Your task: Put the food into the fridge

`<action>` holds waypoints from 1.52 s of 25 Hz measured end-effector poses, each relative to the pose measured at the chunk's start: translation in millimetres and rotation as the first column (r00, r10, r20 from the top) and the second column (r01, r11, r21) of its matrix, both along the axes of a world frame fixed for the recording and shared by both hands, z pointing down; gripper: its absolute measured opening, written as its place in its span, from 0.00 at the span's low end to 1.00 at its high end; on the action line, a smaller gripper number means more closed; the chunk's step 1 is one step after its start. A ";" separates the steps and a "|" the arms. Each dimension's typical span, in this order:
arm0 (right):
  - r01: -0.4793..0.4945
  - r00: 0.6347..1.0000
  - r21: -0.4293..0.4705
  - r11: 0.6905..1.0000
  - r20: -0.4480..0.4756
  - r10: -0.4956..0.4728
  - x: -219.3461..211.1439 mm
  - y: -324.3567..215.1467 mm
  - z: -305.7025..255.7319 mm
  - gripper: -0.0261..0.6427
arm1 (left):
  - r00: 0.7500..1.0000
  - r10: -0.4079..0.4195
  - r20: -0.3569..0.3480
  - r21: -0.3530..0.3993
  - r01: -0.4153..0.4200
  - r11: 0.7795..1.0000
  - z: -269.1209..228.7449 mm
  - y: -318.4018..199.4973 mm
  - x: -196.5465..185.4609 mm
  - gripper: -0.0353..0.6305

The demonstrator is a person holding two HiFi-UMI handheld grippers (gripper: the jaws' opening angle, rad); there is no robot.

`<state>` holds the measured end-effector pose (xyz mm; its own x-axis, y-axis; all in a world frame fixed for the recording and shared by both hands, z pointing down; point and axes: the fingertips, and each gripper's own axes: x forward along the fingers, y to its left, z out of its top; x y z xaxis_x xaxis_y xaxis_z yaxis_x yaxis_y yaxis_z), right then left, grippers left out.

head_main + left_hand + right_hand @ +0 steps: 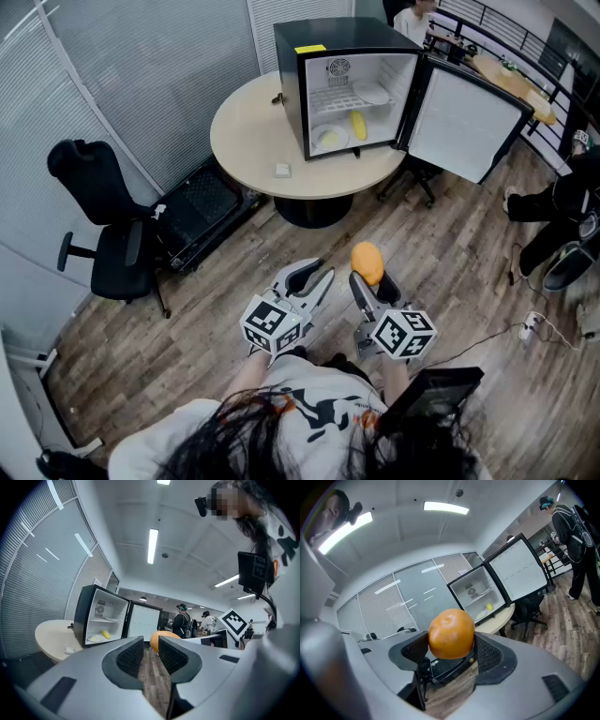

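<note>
An orange fruit (367,262) sits between the pads of my right gripper (370,277), which is shut on it and held over the wooden floor. In the right gripper view the orange fruit (451,633) fills the gap of the right gripper (451,652). My left gripper (310,278) hangs beside it, its jaws a narrow gap apart with nothing between them; the left gripper (151,654) shows bare floor through that gap. The black mini fridge (319,47) stands on the round table (246,131), door (464,117) swung open. Inside lie a yellow food item (358,124) and a plate (330,138).
A black office chair (108,234) stands at the left by the blinds. A small white object (282,170) lies on the table near its front edge. A seated person (562,202) is at the right. Another chair (417,178) is under the fridge door.
</note>
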<state>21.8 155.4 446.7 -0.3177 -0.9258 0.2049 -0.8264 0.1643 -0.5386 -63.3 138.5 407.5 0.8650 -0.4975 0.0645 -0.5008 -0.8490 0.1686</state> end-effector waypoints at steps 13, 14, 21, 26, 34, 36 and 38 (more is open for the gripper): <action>0.001 1.000 0.036 0.999 -0.005 0.000 2.6 10.5 -8.5 0.51 | 1.000 -0.012 0.018 0.015 0.012 1.000 -2.4 10.3 -0.2 0.19; 0.000 1.000 0.035 0.999 -0.002 0.000 4.4 12.1 -7.8 0.51 | 1.000 -0.012 0.020 0.015 0.011 1.000 -1.5 11.7 1.3 0.19; 0.001 1.000 0.015 1.000 0.009 -0.001 20.6 20.0 -0.9 0.51 | 0.999 -0.017 0.035 0.019 0.016 1.000 1.0 18.3 16.9 0.19; 0.020 1.000 0.008 1.000 0.007 -0.020 34.6 26.7 0.6 0.51 | 0.998 -0.039 0.039 0.023 0.038 0.999 1.7 24.9 30.7 0.19; 0.079 0.997 -0.010 0.997 0.020 -0.079 47.4 32.8 15.0 0.51 | 0.993 -0.096 0.065 0.002 0.096 0.995 18.9 32.5 40.7 0.19; 0.085 0.996 -0.009 0.996 0.027 -0.085 50.9 31.6 16.9 0.51 | 0.992 -0.101 0.074 0.005 0.101 0.995 20.0 30.9 43.6 0.19; 0.087 0.996 -0.008 0.996 0.029 -0.086 54.7 28.3 18.4 0.51 | 0.992 -0.105 0.077 0.007 0.104 0.995 19.9 28.8 46.7 0.19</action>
<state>76.6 183.7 465.1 -0.4024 -0.8926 0.2033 -0.7934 0.2293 -0.5639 -16.6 167.4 427.4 0.8009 -0.5852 0.1272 -0.5982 -0.7917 0.1241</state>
